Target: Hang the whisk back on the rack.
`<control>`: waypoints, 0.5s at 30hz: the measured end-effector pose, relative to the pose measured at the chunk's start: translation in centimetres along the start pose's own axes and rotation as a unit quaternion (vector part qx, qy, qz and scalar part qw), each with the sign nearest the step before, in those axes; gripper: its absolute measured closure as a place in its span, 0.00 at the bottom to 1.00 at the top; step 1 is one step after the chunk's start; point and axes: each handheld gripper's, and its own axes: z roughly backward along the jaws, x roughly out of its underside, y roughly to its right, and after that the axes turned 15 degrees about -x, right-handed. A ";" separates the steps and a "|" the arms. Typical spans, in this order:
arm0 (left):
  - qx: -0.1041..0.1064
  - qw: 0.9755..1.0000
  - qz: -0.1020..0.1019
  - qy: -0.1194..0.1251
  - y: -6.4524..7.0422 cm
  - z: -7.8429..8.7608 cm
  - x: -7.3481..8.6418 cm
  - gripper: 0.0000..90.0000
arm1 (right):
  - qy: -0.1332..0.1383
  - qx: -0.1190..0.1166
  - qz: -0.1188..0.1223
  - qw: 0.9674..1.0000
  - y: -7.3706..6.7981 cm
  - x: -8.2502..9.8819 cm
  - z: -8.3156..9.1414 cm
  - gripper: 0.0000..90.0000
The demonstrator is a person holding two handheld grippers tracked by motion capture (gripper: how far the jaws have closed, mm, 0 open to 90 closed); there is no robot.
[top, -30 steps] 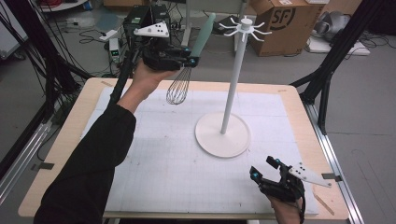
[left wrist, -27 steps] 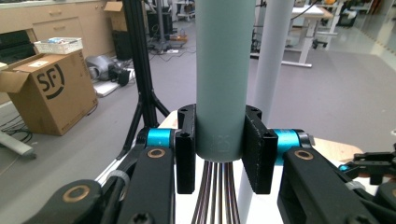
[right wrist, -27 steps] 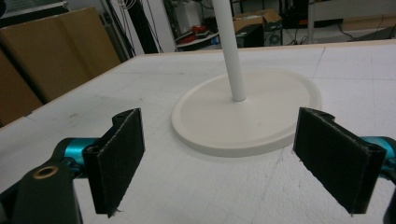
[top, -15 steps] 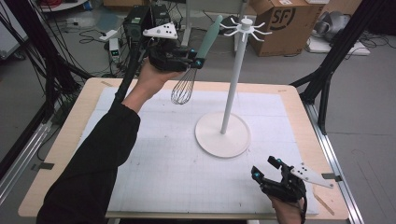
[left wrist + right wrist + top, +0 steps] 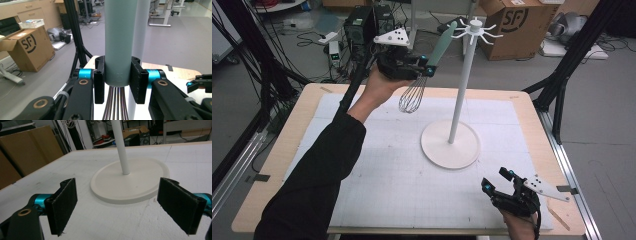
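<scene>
High view: left hand-held gripper [image 5: 426, 65] clenches one wire whisk with grey-green handle [image 5: 439, 44], raised; handle tilts up-right toward the pronged top of one white pole stand [image 5: 465, 80], just beside. Left gripper view: handle [image 5: 120, 37] upright between pads. Right gripper view: right hand-held gripper [image 5: 117, 206] released, low on the tabletop [image 5: 82, 225], well apart; the left is nearer.

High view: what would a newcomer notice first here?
The whisk, held high over the table's far left by the left gripper, shut on its green handle near the hooks of the white stand. The right gripper rests open at the near right edge.
</scene>
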 end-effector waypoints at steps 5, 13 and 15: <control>0.007 1.000 0.008 0.007 0.3 -0.3 0.5 0.77 | -0.002 -0.001 0.000 1.000 -0.1 0.1 0.0 0.17; 0.013 0.999 0.041 0.019 0.5 -0.2 0.9 0.45 | -0.001 0.002 0.003 1.000 -0.2 0.0 0.0 0.17; 0.010 0.999 0.044 0.027 0.9 0.1 1.2 0.39 | 0.000 0.001 0.001 1.000 -0.3 0.0 0.0 0.17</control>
